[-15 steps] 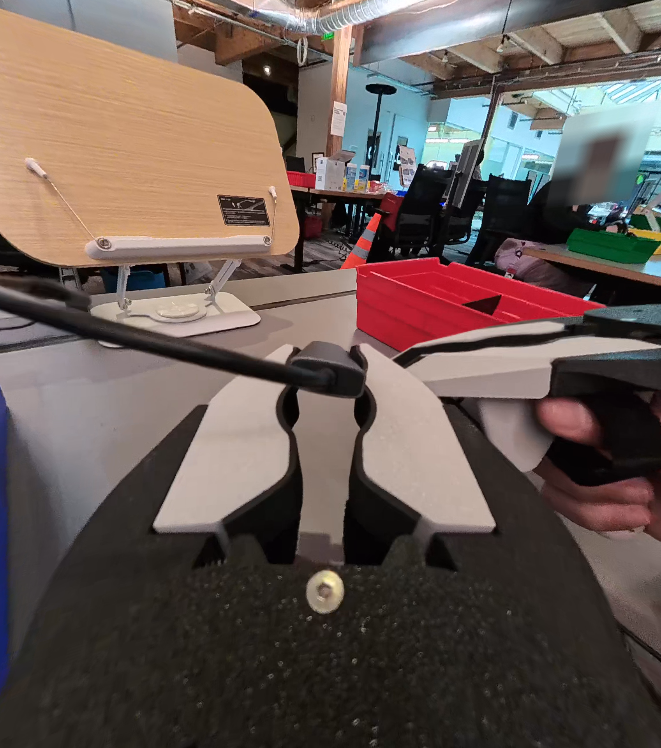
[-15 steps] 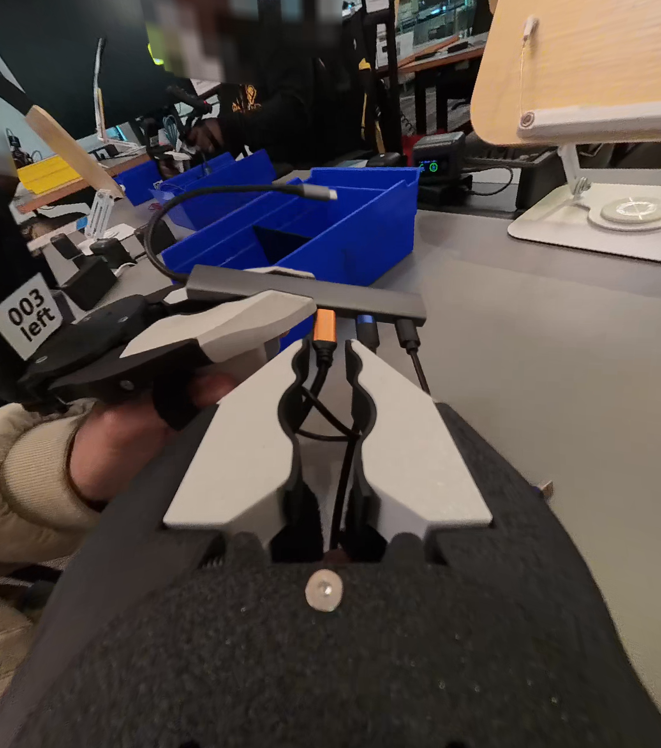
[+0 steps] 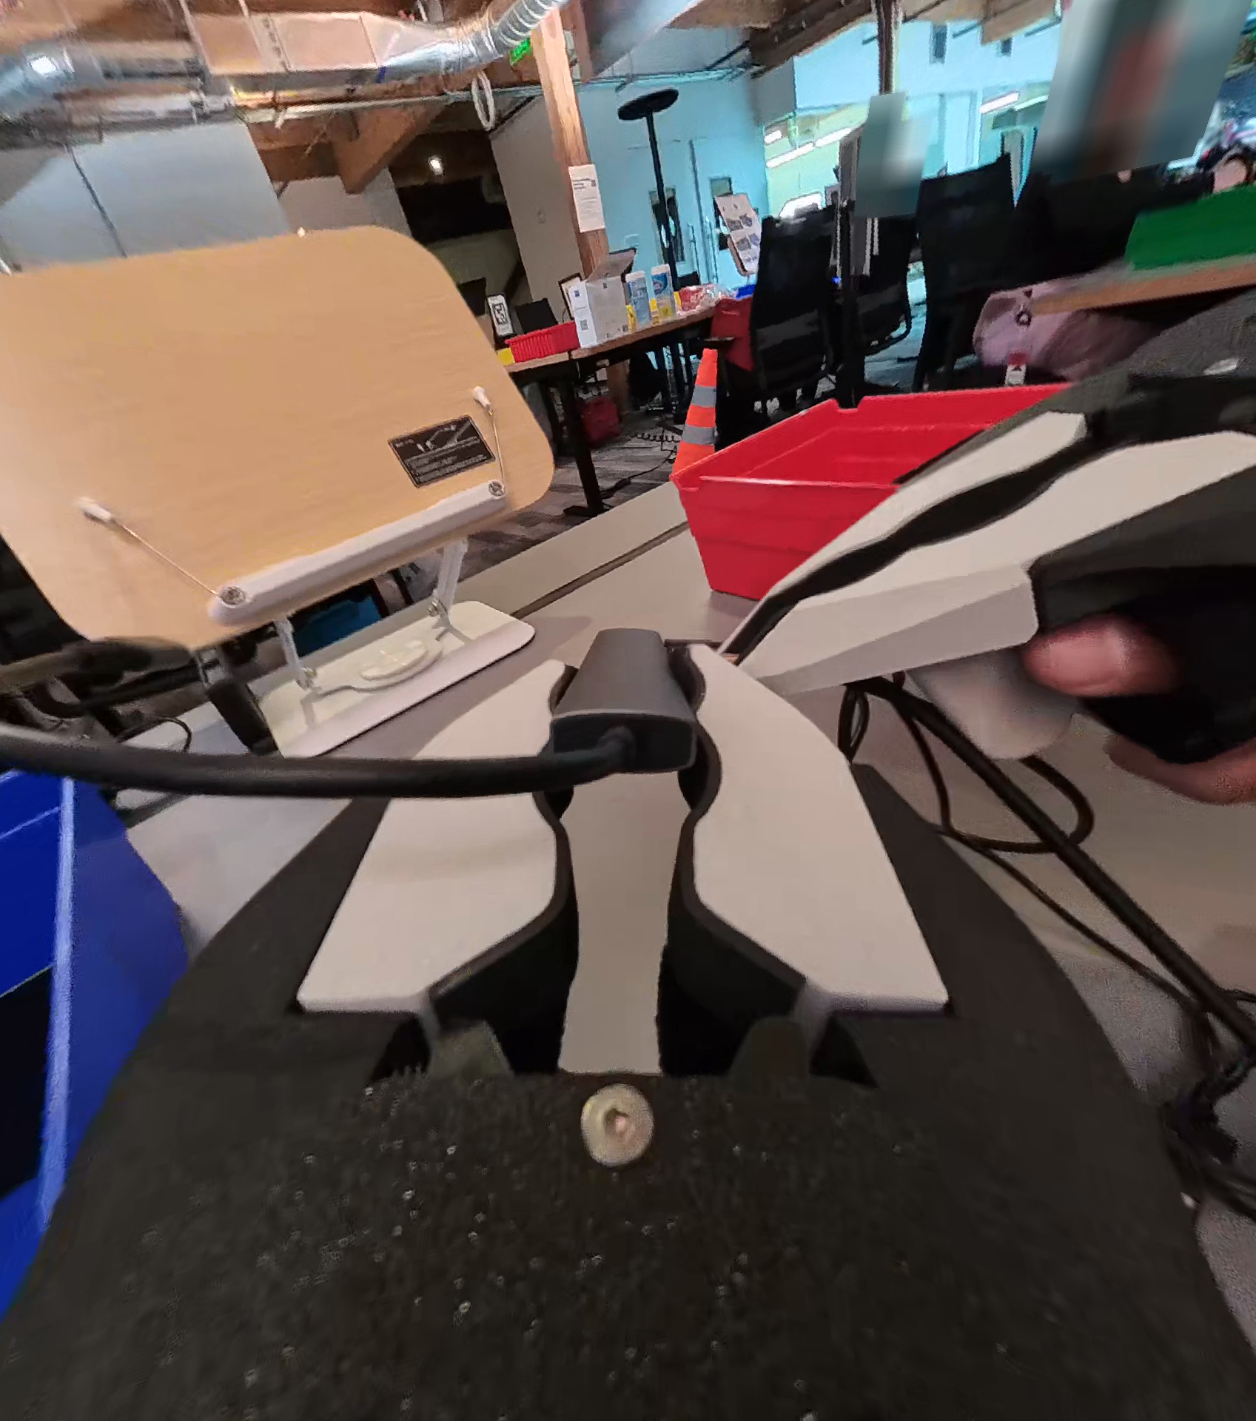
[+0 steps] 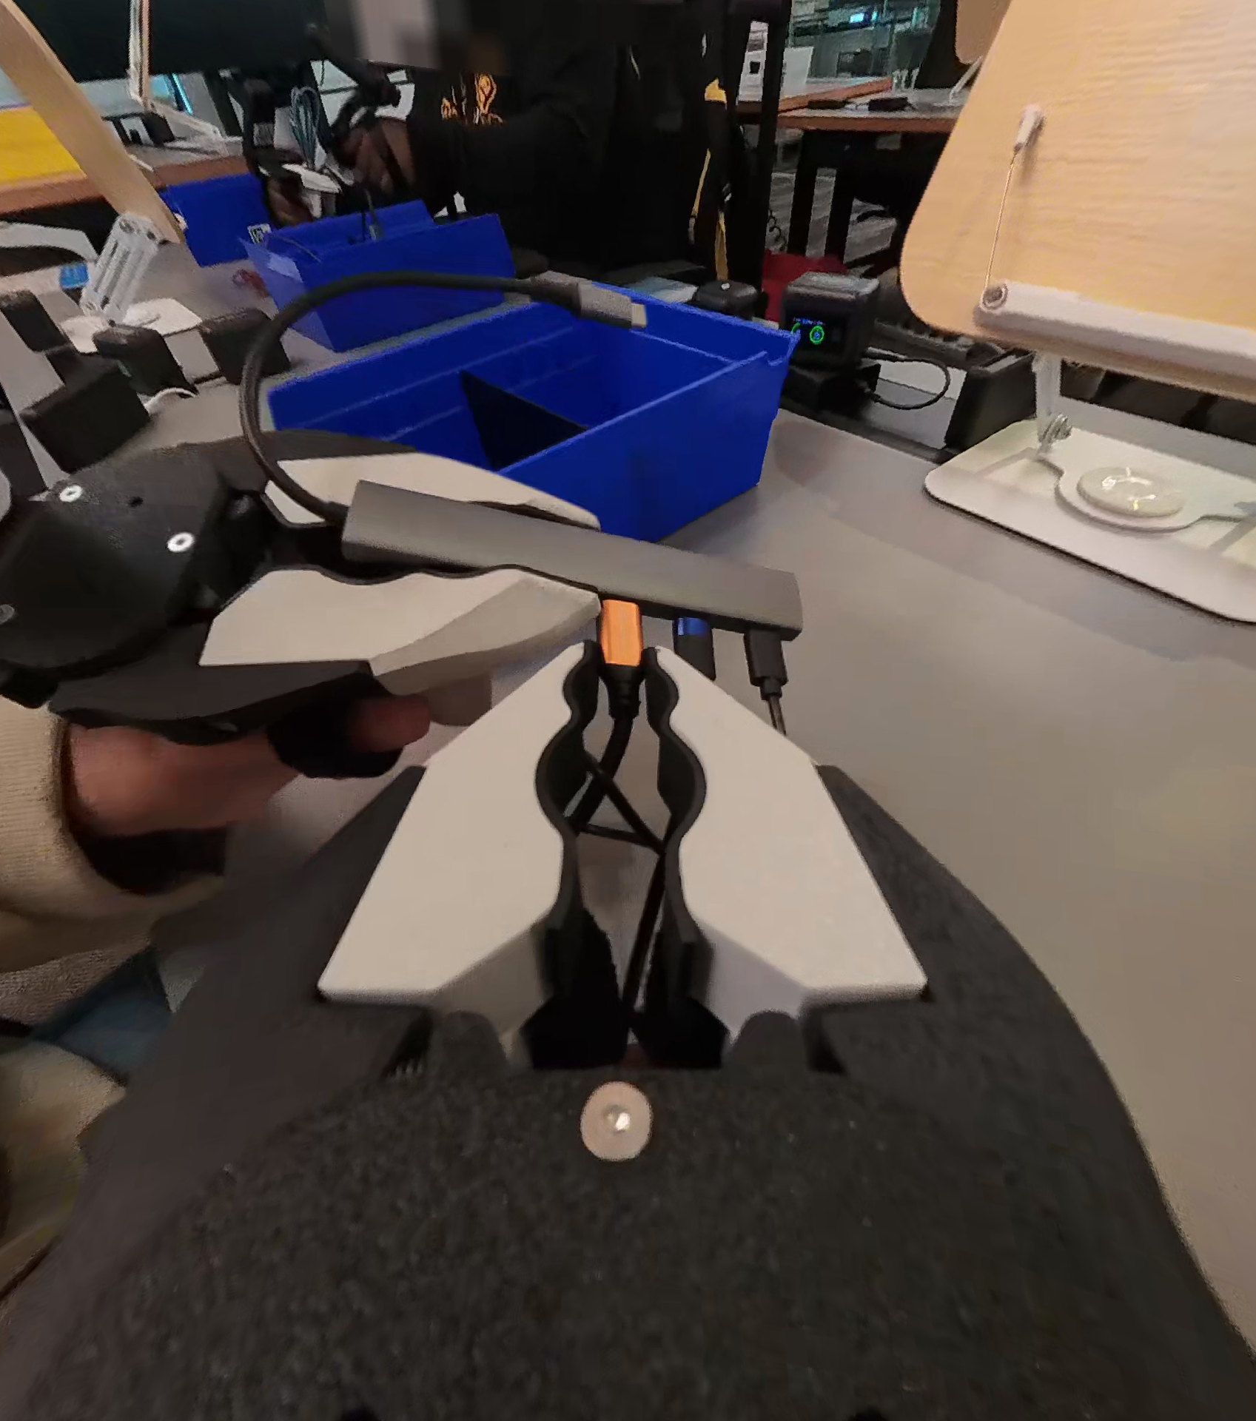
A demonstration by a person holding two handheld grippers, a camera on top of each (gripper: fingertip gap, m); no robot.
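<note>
Right gripper (image 4: pixel 621 673) closed on orange plug (image 4: pixel 621 627); plug seated in side of grey USB hub (image 4: pixel 571 550). Left gripper (image 3: pixel 621 692) clamped on hub's cable end, holding hub level above grey table (image 4: pixel 994 769). Blue plug (image 4: pixel 694 642) and black plug (image 4: pixel 763 657) just beside orange one, also in hub. Thin black leads trail back between right fingers. Hub's own cable (image 4: pixel 259 400) loops up, free connector (image 4: pixel 601 304) above blue bin (image 4: pixel 648 469). Farther off: wooden book stand (image 3: pixel 225 430), red bin (image 3: pixel 786 507).

Bin (image 4: pixel 686 430) left of stand (image 4: pixel 1132 500), both on table (image 4: pixel 994 769).
</note>
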